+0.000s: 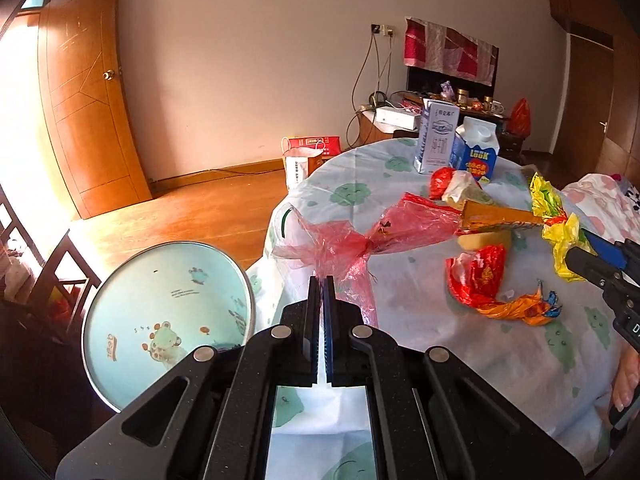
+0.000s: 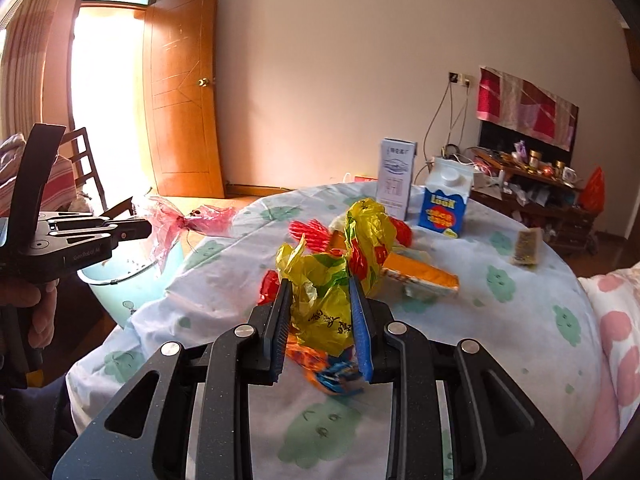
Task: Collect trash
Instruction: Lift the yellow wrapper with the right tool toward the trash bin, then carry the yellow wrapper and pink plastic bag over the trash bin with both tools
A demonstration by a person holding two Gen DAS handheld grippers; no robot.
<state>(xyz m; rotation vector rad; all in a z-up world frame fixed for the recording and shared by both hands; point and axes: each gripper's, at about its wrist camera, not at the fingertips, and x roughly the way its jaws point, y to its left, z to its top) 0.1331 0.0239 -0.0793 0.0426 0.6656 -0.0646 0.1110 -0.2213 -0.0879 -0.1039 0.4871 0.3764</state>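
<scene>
My left gripper [image 1: 323,280] is pinched tight on the red plastic bag [image 1: 360,240], dangling it off the table's [image 2: 520,300] left edge above the light blue bin [image 1: 168,312]. My right gripper [image 2: 320,300] has its fingers clamped around the yellow bag [image 2: 324,280], mid-table.

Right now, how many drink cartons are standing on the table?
2: a tall white carton at the far side of the table, and a blue carton with white cap beside it. Others may be hidden.
</scene>
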